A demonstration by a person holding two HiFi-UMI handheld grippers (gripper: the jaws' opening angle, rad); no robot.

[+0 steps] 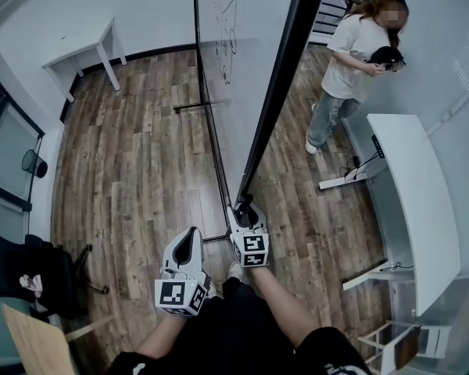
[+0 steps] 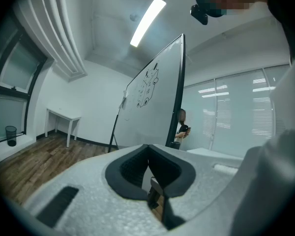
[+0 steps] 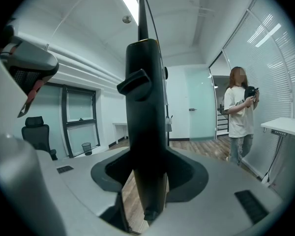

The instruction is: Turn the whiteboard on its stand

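Observation:
The whiteboard point(image 1: 219, 61) stands on its stand point(image 1: 213, 151), tilted so I look down along its black frame edge point(image 1: 277, 84). My right gripper point(image 1: 245, 213) is shut on the lower end of that frame edge; in the right gripper view the black frame bar point(image 3: 145, 112) fills the space between the jaws of the right gripper point(image 3: 146, 183). My left gripper point(image 1: 191, 239) hangs just left of it, apart from the board, jaws together on nothing. The left gripper point(image 2: 155, 193) faces the whiteboard point(image 2: 155, 104), whose white face carries a small drawing.
A person point(image 1: 358, 57) stands at the back right, near a white desk point(image 1: 418, 201). A small white table point(image 1: 82, 53) stands at the back left wall. A black office chair point(image 1: 31, 276) and a bin point(image 1: 34, 162) are at the left.

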